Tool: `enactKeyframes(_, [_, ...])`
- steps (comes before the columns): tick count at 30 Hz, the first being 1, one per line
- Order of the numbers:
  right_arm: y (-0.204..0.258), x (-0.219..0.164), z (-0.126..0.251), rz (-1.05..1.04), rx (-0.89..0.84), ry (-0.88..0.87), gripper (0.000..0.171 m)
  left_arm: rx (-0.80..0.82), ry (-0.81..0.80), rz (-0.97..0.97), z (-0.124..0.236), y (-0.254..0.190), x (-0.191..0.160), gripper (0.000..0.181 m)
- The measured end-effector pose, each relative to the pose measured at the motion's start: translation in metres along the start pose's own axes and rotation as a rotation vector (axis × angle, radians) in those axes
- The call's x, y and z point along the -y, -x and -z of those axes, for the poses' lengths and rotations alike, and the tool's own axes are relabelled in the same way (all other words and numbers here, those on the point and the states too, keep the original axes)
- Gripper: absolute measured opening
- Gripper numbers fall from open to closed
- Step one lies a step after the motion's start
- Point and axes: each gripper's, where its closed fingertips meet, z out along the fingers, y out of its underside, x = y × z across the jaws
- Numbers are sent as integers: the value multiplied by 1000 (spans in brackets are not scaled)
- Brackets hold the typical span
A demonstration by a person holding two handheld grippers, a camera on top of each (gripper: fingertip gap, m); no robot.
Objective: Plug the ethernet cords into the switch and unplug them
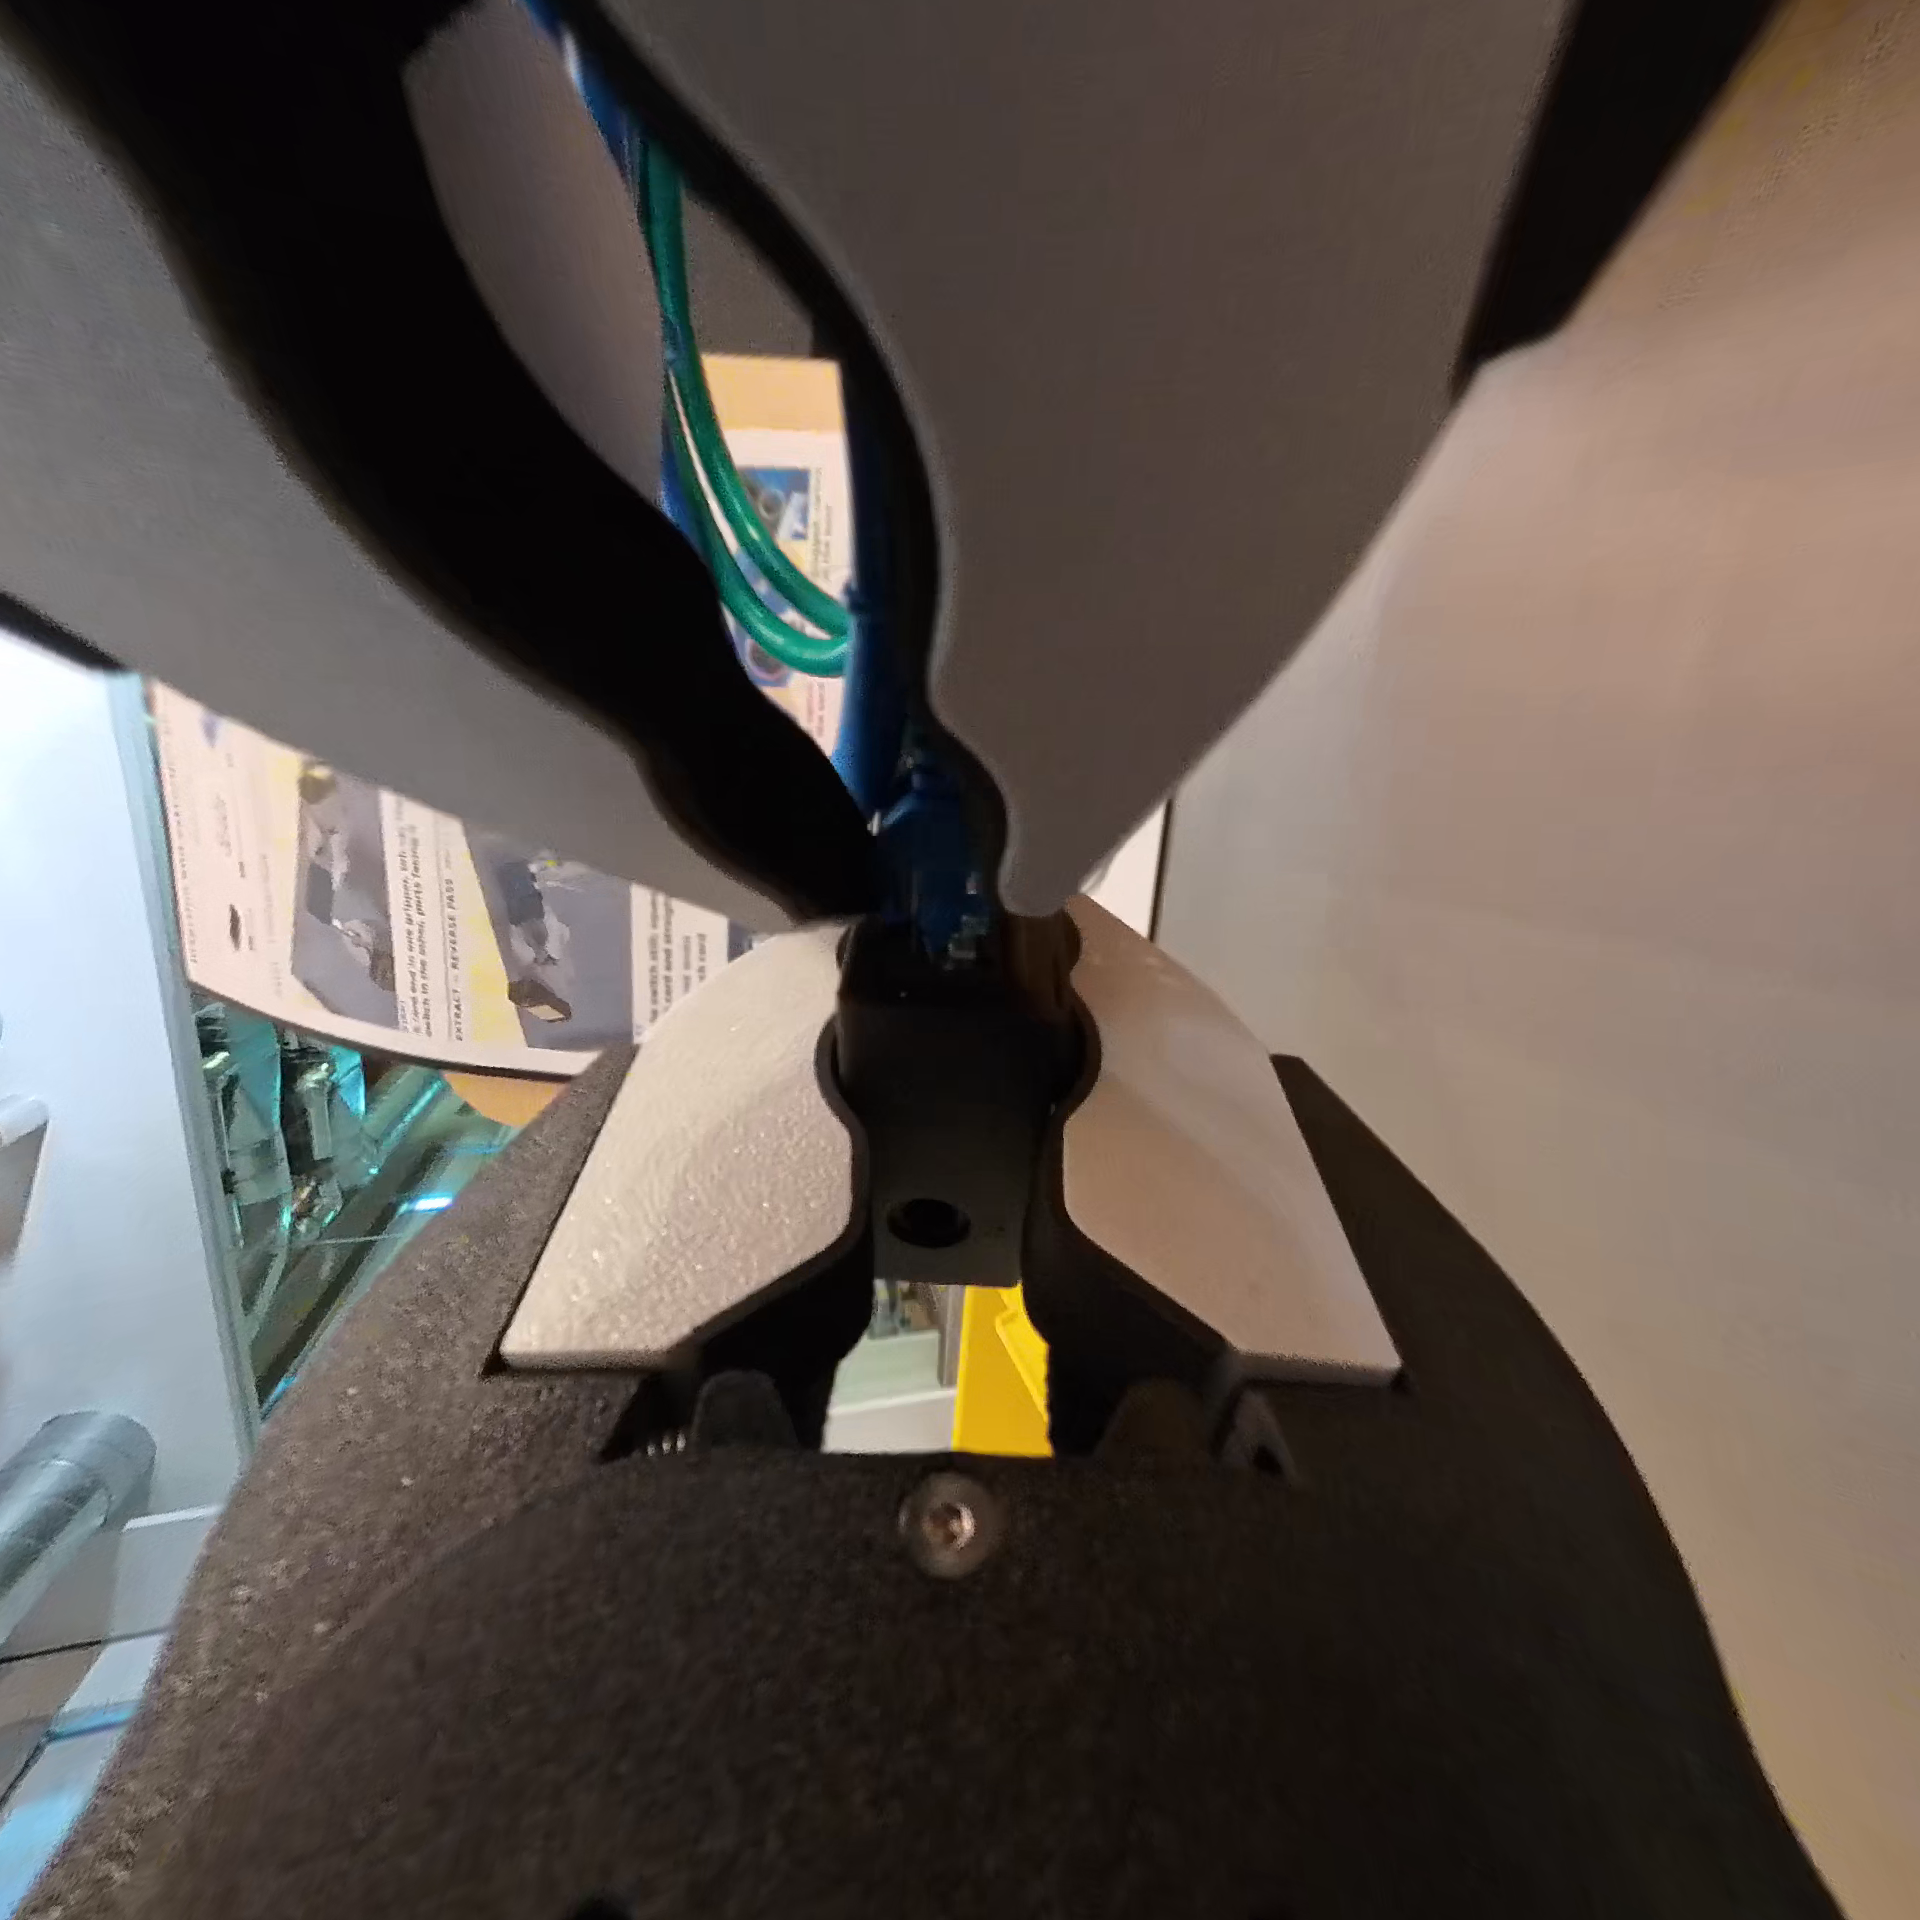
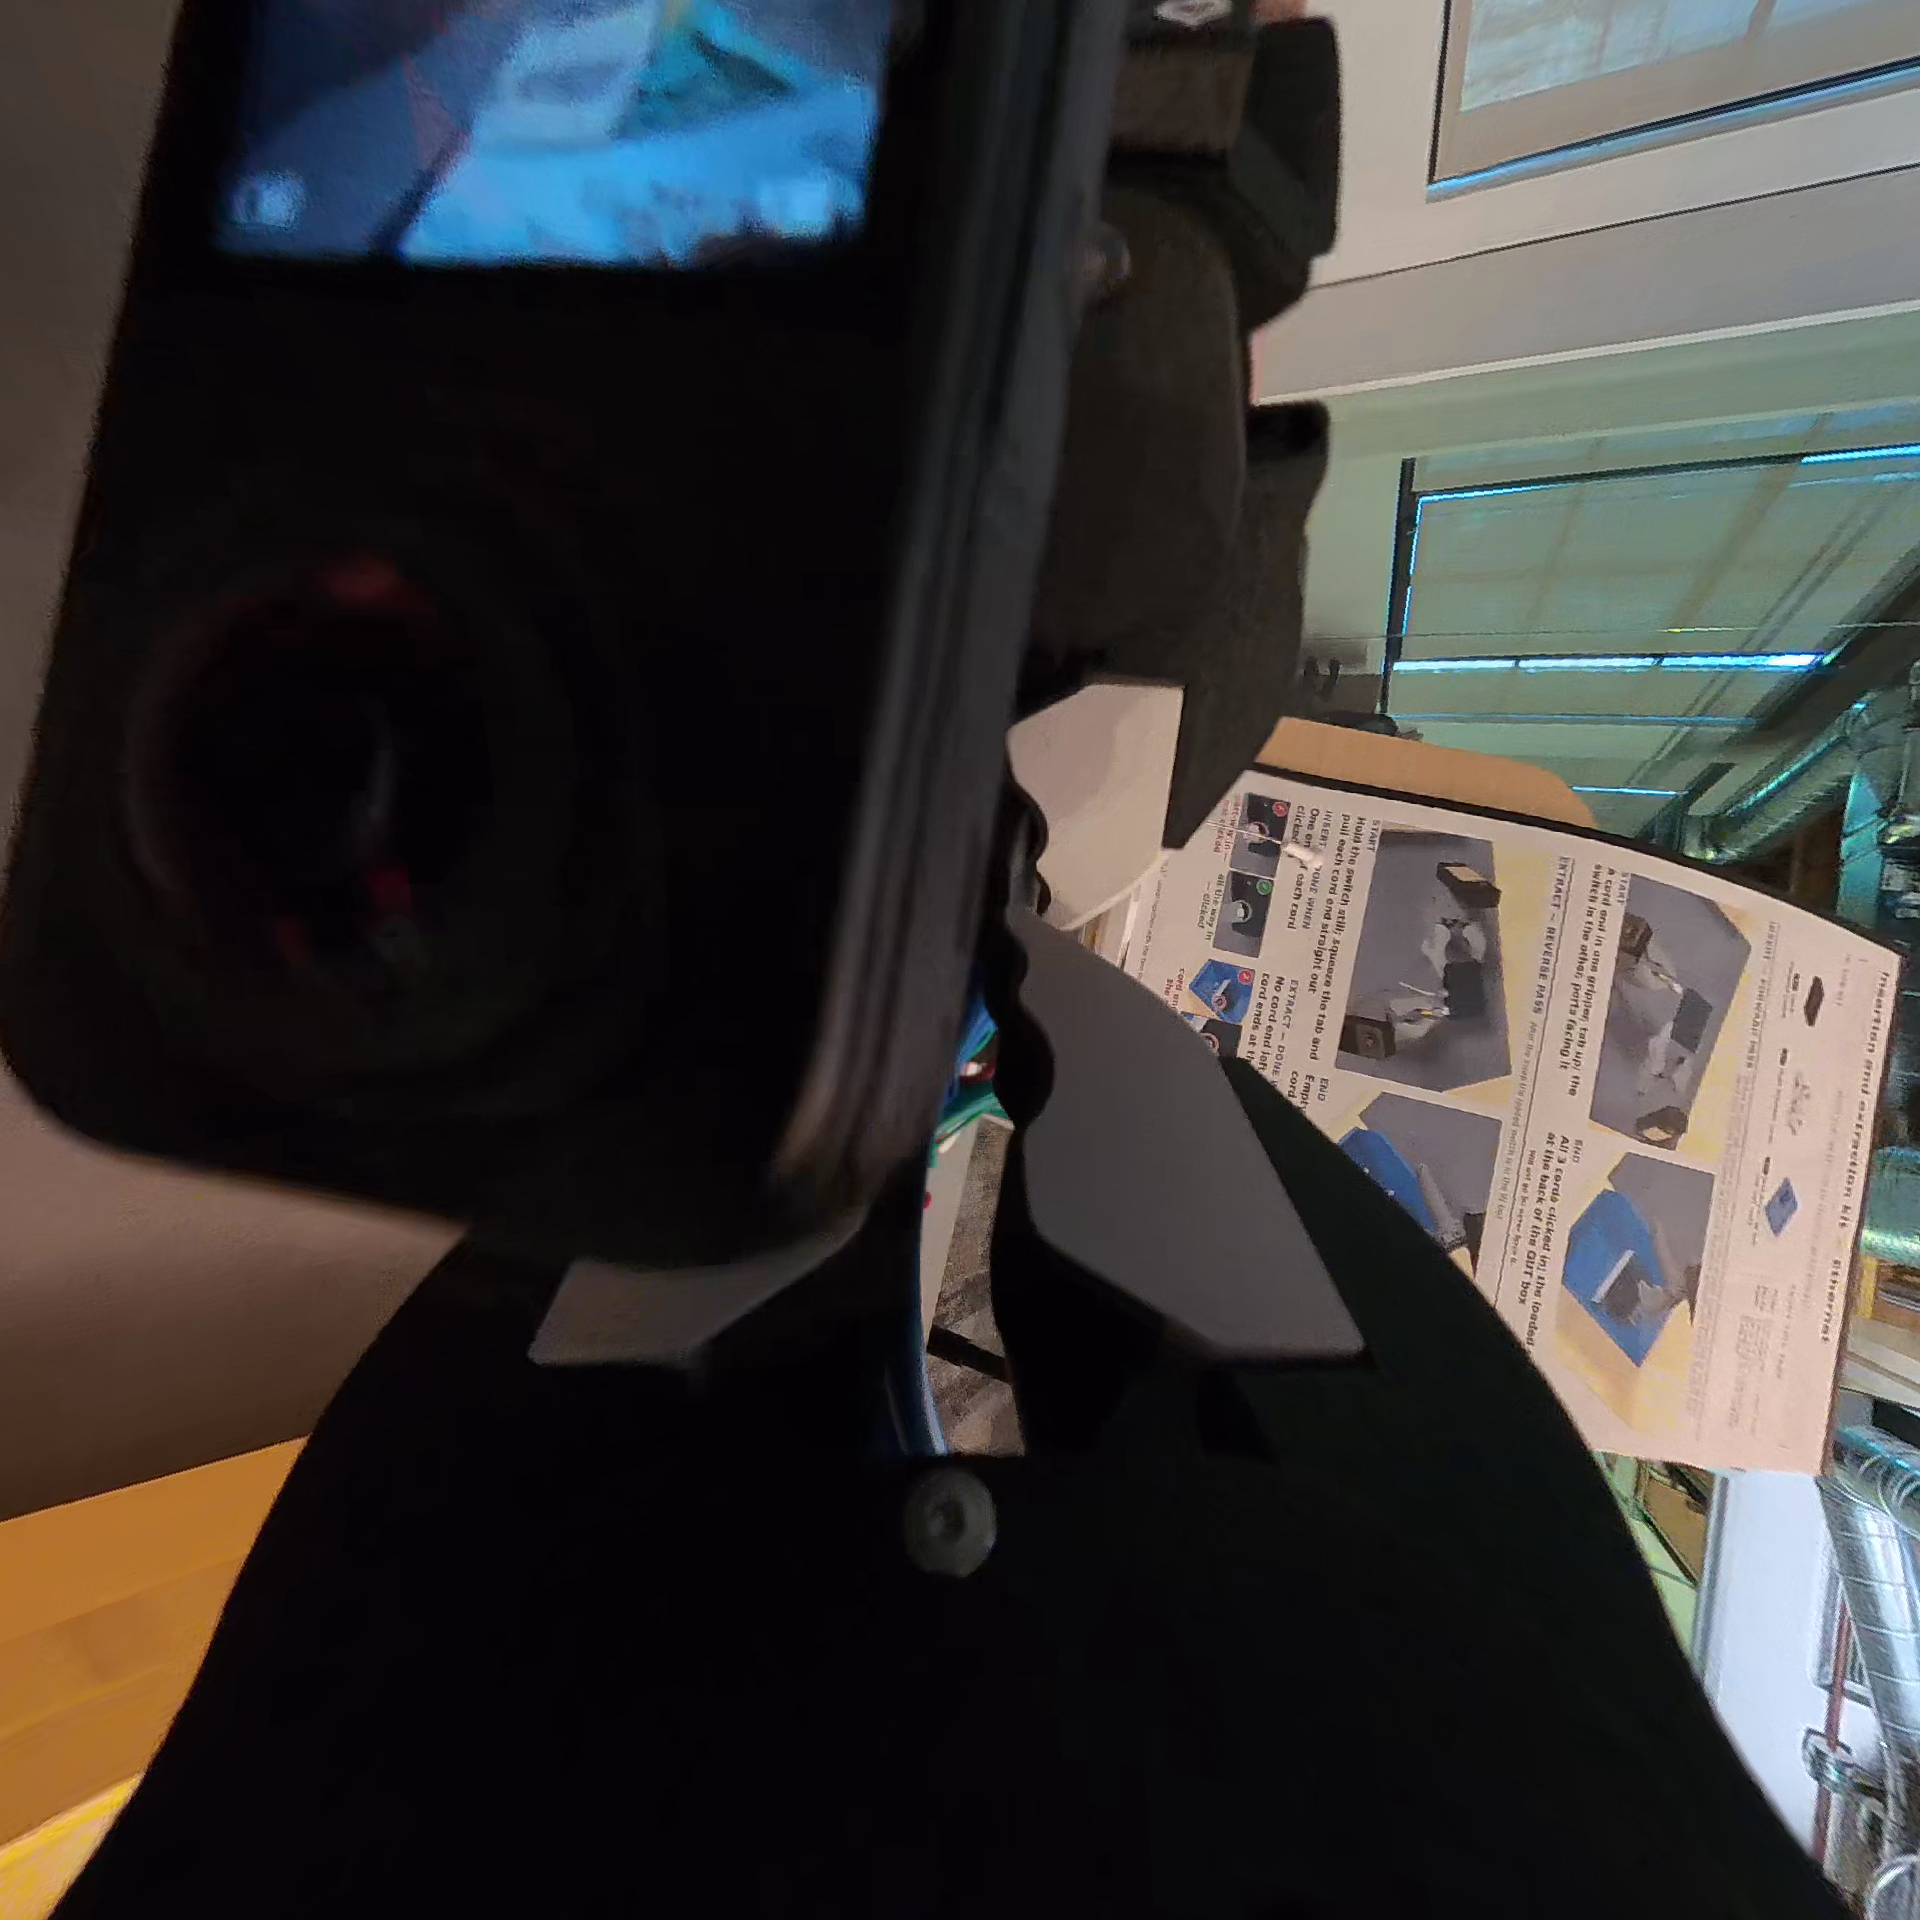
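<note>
Left wrist view: the left gripper (image 1: 951, 997) is clenching a small black switch (image 1: 940, 1101) between its fingers (image 1: 717, 1122), while the other gripper's grey fingers are pinching a blue ethernet plug (image 1: 940, 883) at the switch's far end, beside a green cord (image 1: 727, 520). Right wrist view: the right gripper (image 2: 997, 1039) is facing the other gripper's camera (image 2: 468, 623), which is blocking the fingertips, so I cannot tell their state. Pulling without the latch tab pressed could drag the switch loose.
</note>
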Motion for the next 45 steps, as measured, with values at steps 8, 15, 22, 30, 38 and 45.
enactKeyframes(8, [-6,2,9,21,-34,-22,14,107,-81,20,5,12,9,41])
enactKeyframes(15, [-2,6,4,31,-18,-32,14,94,-55,10,1,7,5,38])
enactKeyframes(22, [10,0,-2,3,53,11,10,50,-48,-10,-5,-6,4,38])
enactKeyframes(30, [14,-2,-3,4,74,32,16,23,-51,-14,-8,-12,4,38])
enactKeyframes(38, [13,14,-3,77,25,-44,14,52,104,135,2,35,-63,37])
enactKeyframes(45, [-9,14,21,22,-55,-67,14,87,72,104,15,52,-66,37])
